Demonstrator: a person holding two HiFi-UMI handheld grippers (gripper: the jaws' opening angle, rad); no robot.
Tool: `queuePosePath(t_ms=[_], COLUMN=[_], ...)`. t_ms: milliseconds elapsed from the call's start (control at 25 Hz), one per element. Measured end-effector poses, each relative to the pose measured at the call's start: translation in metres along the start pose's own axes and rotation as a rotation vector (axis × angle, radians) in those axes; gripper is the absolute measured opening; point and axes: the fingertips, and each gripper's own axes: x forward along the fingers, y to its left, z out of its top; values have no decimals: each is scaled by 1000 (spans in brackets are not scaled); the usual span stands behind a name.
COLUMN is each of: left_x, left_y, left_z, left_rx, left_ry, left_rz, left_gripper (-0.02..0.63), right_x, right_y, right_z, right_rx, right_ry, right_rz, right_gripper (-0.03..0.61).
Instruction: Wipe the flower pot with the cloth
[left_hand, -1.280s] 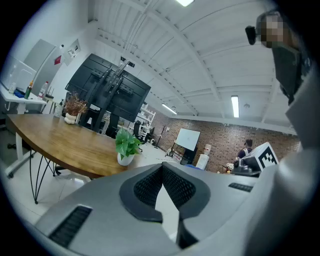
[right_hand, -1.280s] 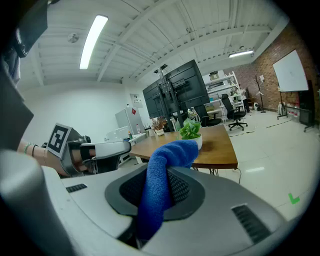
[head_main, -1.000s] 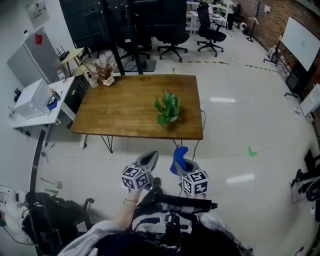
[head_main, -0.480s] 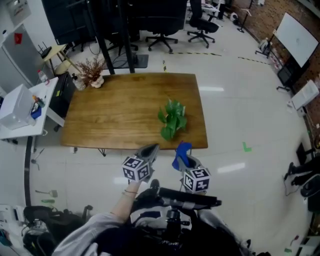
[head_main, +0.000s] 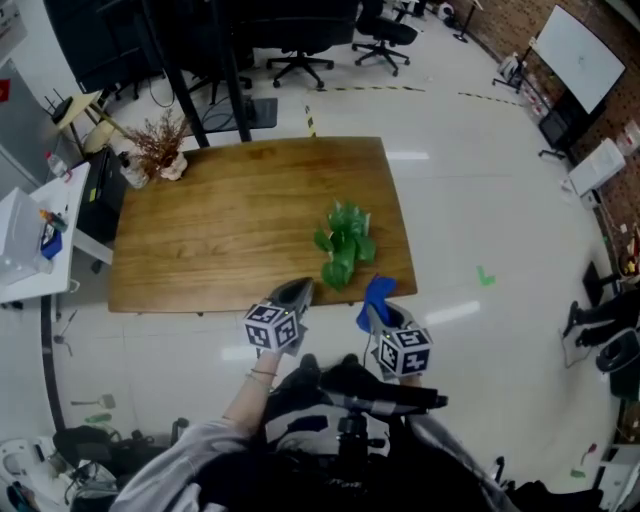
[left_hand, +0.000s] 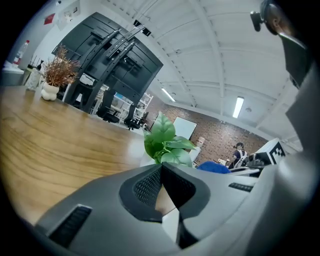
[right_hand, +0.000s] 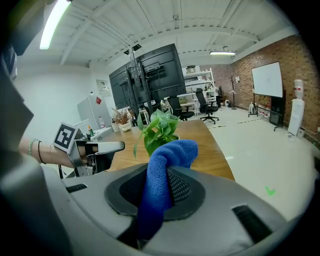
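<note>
Wood table (head_main: 220, 230) w/ flower pot (head_main: 341, 248) — R gripper (head_main: 375, 312) pinching blue cloth (head_main: 378, 290), L gripper (head_main: 298, 293) jaws pressed together, empty.

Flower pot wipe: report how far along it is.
Done: the blue microfibre cloth is clamped in the right gripper. In hand: both grippers sit at the near edge of the brown wooden table, the left gripper shut and empty, facing the green leafy plant in its flower pot. Left: the whole wipe; the cloth has no contact with it.
</note>
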Motion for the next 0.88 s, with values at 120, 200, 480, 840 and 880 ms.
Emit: queuePosePath(t_ms=[120, 200, 480, 840, 880], left_x=[9, 16, 44, 71, 72], left_y=[4, 5, 22, 26, 28], left_z=[-2, -2, -5, -11, -11], left_rx=[-26, -27, -52, -100, -105], left_ry=[5, 11, 33, 55, 55], left_rz=[5, 6, 73, 139, 147], left_gripper=[6, 6, 6, 6, 6], right_x=[0, 5, 41, 99, 105], right_y=[-14, -25, -58, -92, -91], right_z=[1, 5, 34, 60, 58], right_rx=[-2, -16, -181, -406, -415], right_ry=[17, 25, 44, 90, 97], right_rz=[-20, -25, 20, 121, 138], right_gripper=[71, 71, 71, 71, 71])
